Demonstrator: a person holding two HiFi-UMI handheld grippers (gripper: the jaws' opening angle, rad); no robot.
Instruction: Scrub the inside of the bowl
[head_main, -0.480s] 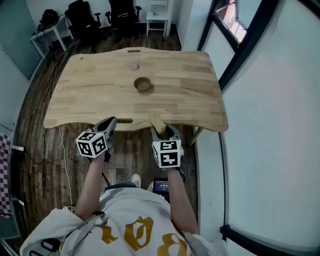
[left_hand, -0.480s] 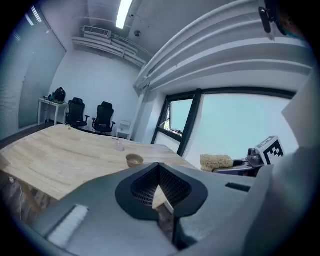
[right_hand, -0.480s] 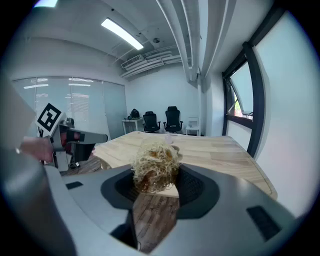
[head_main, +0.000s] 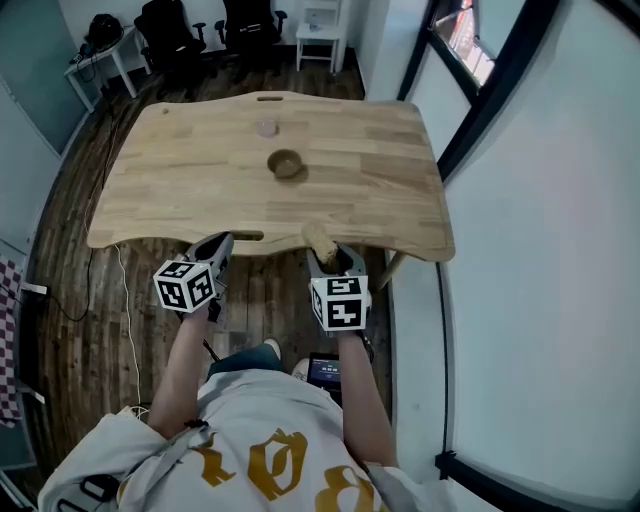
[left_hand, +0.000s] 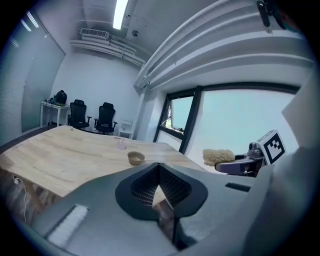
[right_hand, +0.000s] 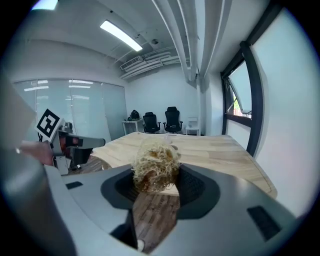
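- Left hand-held gripper (left_hand: 159, 172): jaws together, holding nothing.
- Right hand-held gripper (right_hand: 155, 176): jaws clamped on a tangled, straw-coloured fibre scrubber (right_hand: 155, 162).
- Head view and left gripper view show the bowl (head_main: 286, 165) mid-surface (head_main: 180, 190), well apart from both; the right gripper view doesn't.

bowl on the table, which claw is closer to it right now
Right. The right claw, gripping the scrubber, is at the near edge of the table, just right of the bowl; the left claw sits further off to its left.
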